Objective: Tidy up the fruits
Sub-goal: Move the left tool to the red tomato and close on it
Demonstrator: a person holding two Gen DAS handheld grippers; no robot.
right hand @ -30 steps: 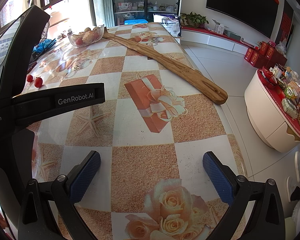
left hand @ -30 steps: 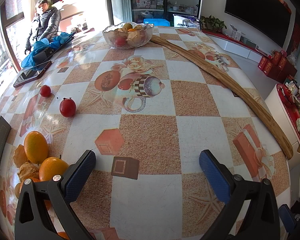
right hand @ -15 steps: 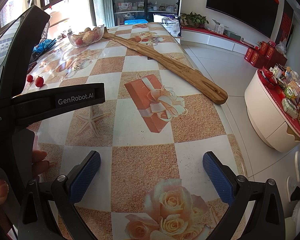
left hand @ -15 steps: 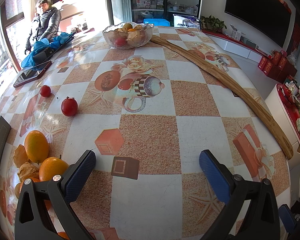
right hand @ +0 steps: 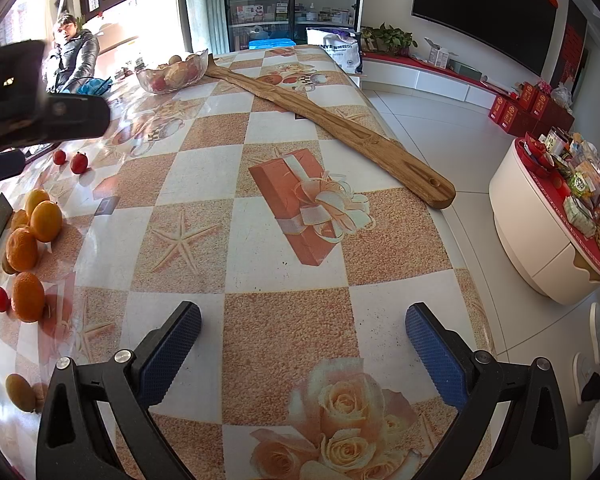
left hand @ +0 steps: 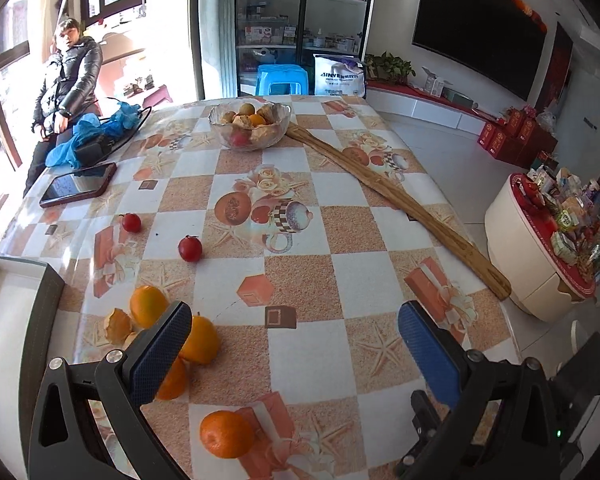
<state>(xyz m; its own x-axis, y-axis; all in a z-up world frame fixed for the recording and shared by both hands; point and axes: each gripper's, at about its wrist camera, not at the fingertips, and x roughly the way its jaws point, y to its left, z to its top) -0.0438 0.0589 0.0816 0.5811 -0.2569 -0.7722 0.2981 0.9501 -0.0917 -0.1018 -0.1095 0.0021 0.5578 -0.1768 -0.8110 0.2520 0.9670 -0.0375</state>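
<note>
Round orange citrus fruits (left hand: 198, 338) lie loose in a cluster at the near left of the table, one of them just behind my left claw's (left hand: 294, 350) inner finger, another single orange (left hand: 226, 434) nearer to me on its own. Torn orange peel (left hand: 116, 326) sits beside the cluster, and two small red fruits (left hand: 190, 248) lie well apart farther up the cloth. At the far end stands a clear glass bowl (left hand: 250, 126) already part-filled with fruit, which I judge to be where these belong.

My left claw is spread wide and holds nothing; my right claw (right hand: 302, 350) is equally wide and empty, over a bare patch with no fruit between its fingers.

What worries me: the oranges are round and touch one another, so closing on one from the side could nudge its neighbours and send them rolling toward the table edge. The cloth looks glossy, which would not slow them. A dark-walled open box (left hand: 40, 300) stands at the left edge, and I could knock it while reaching.

The table wears a checked plastic cloth (right hand: 300, 220) printed with starfish, gifts and roses. A long wooden board (left hand: 396, 200) lies diagonally across it, a phone in a red case (left hand: 78, 188) near the left. A person in a dark jacket (left hand: 70, 80) stands by the bright window; shelves and a dark screen line the far walls.
</note>
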